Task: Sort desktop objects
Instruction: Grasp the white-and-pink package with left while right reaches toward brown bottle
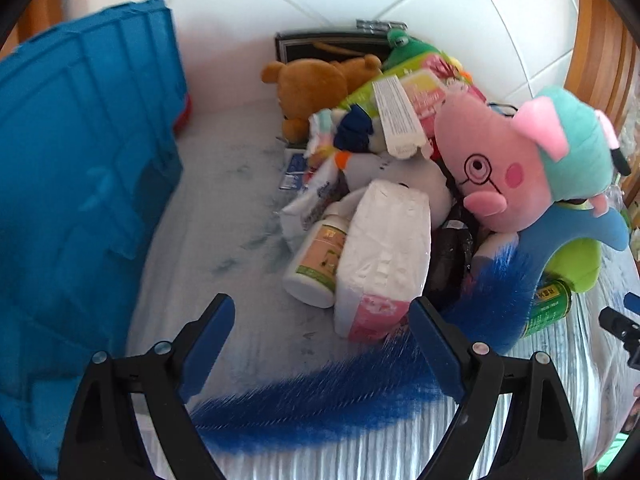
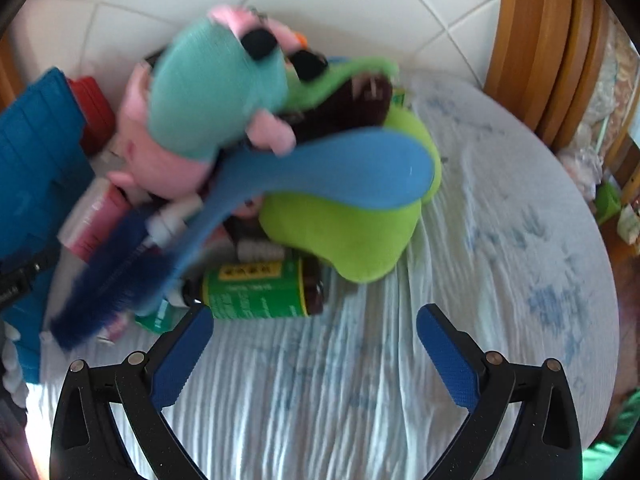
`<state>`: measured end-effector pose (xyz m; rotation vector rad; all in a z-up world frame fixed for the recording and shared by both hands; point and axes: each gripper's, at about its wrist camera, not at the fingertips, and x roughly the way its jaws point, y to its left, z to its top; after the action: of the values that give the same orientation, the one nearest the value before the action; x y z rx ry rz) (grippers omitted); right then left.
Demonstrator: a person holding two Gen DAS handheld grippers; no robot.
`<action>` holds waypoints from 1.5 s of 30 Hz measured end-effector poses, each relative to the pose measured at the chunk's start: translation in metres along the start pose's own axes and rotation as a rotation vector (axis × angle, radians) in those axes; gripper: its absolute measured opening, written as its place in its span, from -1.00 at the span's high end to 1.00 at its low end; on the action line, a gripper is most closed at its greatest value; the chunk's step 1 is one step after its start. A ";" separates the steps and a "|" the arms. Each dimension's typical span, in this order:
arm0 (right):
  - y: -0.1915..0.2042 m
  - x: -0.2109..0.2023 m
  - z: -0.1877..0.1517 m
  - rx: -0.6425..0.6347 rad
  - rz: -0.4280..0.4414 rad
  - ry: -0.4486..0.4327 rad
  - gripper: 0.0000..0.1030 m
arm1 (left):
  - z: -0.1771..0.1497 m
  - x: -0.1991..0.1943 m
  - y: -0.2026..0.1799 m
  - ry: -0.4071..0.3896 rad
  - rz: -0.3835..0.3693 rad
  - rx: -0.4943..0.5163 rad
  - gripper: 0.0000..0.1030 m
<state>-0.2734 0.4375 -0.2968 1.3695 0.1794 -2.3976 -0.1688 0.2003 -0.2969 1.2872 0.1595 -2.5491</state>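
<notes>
Your left gripper (image 1: pixel 324 344) is wide open with nothing in it; your right gripper (image 2: pixel 314 350) is wide open and empty too; the toy pile sits on the cloth (image 1: pixel 240 240); the pink pig toy (image 1: pixel 516 160) is at 2 o'clock; the blue bin (image 1: pixel 80 160) stands at 9 o'clock, but you cannot see inside it; the white pack (image 1: pixel 384 256) lies at 12 o'clock.

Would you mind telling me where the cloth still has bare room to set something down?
One free strip lies between the blue crate and the white bottle. A wider bare stretch of cloth runs right of the green plush, toward the wooden frame. The middle pile around the pink pig toy is crowded.
</notes>
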 end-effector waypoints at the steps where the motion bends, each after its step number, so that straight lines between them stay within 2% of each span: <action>1: -0.002 0.006 0.000 0.004 -0.004 0.012 -1.00 | 0.001 0.004 -0.002 0.004 -0.012 0.007 -0.74; 7: -0.021 0.036 0.007 0.070 -0.008 0.069 -0.99 | 0.007 0.047 -0.020 0.061 -0.003 0.059 -0.73; 8: -0.022 0.039 0.008 0.072 -0.005 0.073 -0.99 | 0.008 0.052 -0.021 0.067 -0.010 0.054 -0.68; 9: -0.022 0.042 0.009 0.066 0.004 0.078 -0.99 | 0.009 0.055 -0.020 0.059 -0.029 0.042 -0.37; 10: -0.019 0.045 0.011 0.051 0.016 0.082 -0.93 | 0.009 0.055 -0.019 0.052 -0.058 0.030 0.05; 11: -0.016 0.047 0.011 0.037 0.020 0.082 -0.89 | 0.011 0.052 -0.017 0.043 -0.073 0.013 0.04; 13: -0.009 0.052 0.012 0.014 0.031 0.084 -0.88 | 0.013 0.044 -0.014 0.017 -0.038 0.022 0.05; 16: -0.001 0.057 0.012 -0.011 0.038 0.072 -0.80 | 0.011 0.022 0.000 -0.030 0.038 0.021 0.06; 20: -0.001 0.066 0.014 -0.017 0.011 0.039 -0.79 | 0.004 -0.022 0.031 -0.111 0.140 -0.020 0.06; 24: -0.007 0.075 0.011 -0.013 0.010 0.033 -0.78 | -0.014 -0.052 0.047 -0.134 0.173 -0.057 0.06; 26: -0.006 0.068 0.004 -0.041 0.027 0.064 -0.63 | -0.030 -0.058 0.049 -0.125 0.174 -0.078 0.06; 27: -0.005 0.064 -0.003 -0.054 0.064 0.087 -0.52 | -0.036 -0.060 0.049 -0.117 0.172 -0.086 0.06; 28: -0.003 0.061 -0.014 -0.068 0.138 0.131 -0.25 | -0.043 -0.061 0.048 -0.109 0.168 -0.094 0.06; 30: 0.008 0.052 -0.041 -0.142 0.170 0.187 -0.25 | -0.059 -0.064 0.044 -0.082 0.156 -0.101 0.06; 32: 0.013 0.042 -0.057 -0.181 0.176 0.192 -0.25 | -0.073 -0.066 0.039 -0.062 0.144 -0.093 0.06; 36: 0.010 0.023 -0.070 -0.184 0.108 0.154 -0.25 | -0.088 -0.070 0.023 -0.076 0.119 -0.064 0.06; 39: 0.010 0.010 -0.070 -0.195 0.145 0.127 -0.28 | -0.106 -0.081 0.012 -0.081 0.125 -0.090 0.06; 43: 0.014 0.017 -0.065 -0.353 0.173 0.114 -0.54 | -0.127 -0.086 -0.007 -0.054 0.134 -0.133 0.06; 44: 0.020 0.020 -0.067 -0.386 0.183 0.109 -0.66 | -0.134 -0.087 -0.013 -0.052 0.150 -0.157 0.06; 45: 0.023 0.024 -0.065 -0.426 0.179 0.096 -0.69 | -0.140 -0.086 -0.021 -0.051 0.171 -0.192 0.06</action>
<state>-0.2237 0.4289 -0.3495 1.2382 0.5355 -2.0006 -0.0183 0.2689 -0.3120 1.1137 0.2647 -2.3558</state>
